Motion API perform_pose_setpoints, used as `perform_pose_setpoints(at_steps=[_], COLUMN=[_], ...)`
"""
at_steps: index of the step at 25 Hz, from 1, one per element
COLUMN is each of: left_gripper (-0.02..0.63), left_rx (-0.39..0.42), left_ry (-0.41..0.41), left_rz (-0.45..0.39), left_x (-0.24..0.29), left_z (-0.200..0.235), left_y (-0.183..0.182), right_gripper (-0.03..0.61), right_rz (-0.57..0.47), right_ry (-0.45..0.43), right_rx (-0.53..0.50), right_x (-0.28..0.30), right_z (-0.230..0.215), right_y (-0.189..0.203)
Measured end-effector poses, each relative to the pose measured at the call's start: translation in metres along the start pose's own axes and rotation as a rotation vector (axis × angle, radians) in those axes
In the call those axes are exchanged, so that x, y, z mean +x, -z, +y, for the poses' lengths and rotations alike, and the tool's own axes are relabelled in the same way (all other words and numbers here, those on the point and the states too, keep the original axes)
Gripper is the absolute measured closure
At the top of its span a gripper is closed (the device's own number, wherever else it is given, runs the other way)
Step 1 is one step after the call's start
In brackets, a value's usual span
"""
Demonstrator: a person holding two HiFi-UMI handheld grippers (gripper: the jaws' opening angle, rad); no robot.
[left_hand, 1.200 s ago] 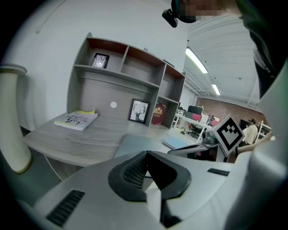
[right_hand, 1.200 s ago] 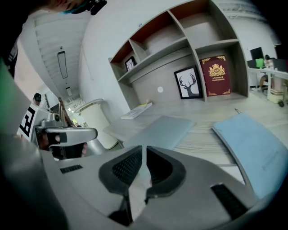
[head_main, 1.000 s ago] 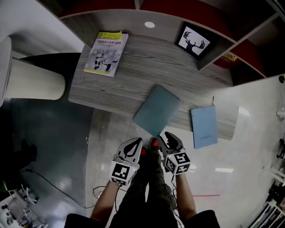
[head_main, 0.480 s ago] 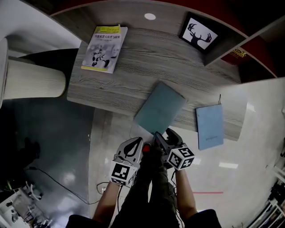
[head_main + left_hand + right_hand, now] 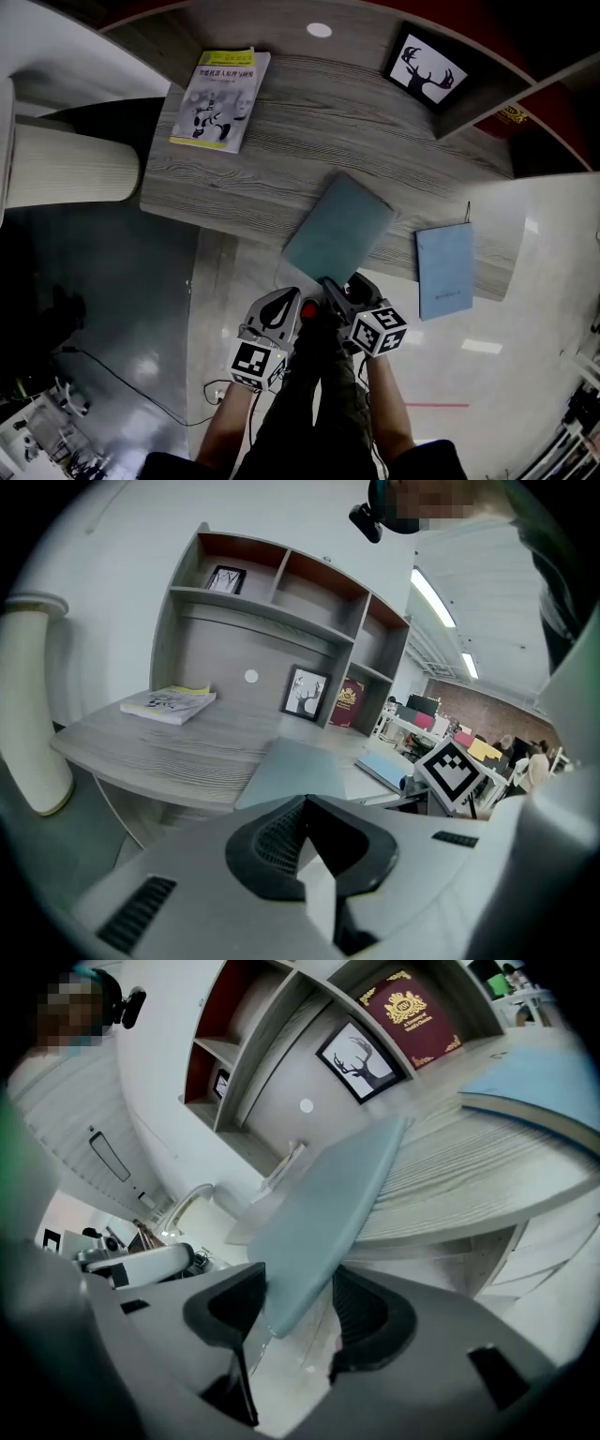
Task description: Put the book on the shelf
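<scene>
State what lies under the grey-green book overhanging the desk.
The grey-green book lies on the wood-grain desktop, hiding that patch; its near corner overhangs the glossy floor.

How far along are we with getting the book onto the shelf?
Done: nothing shelved; the teal book lies on the desk, overhanging its front edge. In hand: the right gripper, jaws just opened wide and easing closed, straddles its corner without clamping; the left gripper is shut, empty. Left: grip, lift, place on the shelf.
</scene>
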State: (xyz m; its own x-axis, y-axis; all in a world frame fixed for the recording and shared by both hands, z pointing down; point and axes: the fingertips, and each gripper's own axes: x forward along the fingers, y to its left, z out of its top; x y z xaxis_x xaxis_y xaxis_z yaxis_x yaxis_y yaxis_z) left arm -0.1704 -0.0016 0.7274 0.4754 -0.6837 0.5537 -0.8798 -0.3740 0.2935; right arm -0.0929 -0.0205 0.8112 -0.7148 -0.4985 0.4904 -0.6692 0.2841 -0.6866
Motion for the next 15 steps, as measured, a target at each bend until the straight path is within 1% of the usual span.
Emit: perform_pose_setpoints(at_steps=[2,5,11,15], left_gripper=[0.611,0.611,0.611,0.611], left_rx=[0.013,0.054,0.025,0.038], left_ry=[-0.009,-0.024,-0.031,-0.037], left_rz=[0.007,0.022,0.001,-0.026], left_x=[-0.001,-0.002,-0.01,-0.016], left_z=[0.001,-0.002,-0.006,-0.012], left_y=[0.0,-0.001,-0.01,-0.024], right_gripper=[0.336,0.358,0.407,0.44], right_rz=[0.0,-0.011,-0.053,-0.099], right_ry=[0.0,-0.005,-0.038,-0.059], right_rx=[-0.003,0.035,0.114,0.157], right_x=[0.0,-0.002,-0.009,-0.019], right_z=[0.001,0.001,0.01,0.014], right_y=[0.0,-0.002,-0.012,-0.026])
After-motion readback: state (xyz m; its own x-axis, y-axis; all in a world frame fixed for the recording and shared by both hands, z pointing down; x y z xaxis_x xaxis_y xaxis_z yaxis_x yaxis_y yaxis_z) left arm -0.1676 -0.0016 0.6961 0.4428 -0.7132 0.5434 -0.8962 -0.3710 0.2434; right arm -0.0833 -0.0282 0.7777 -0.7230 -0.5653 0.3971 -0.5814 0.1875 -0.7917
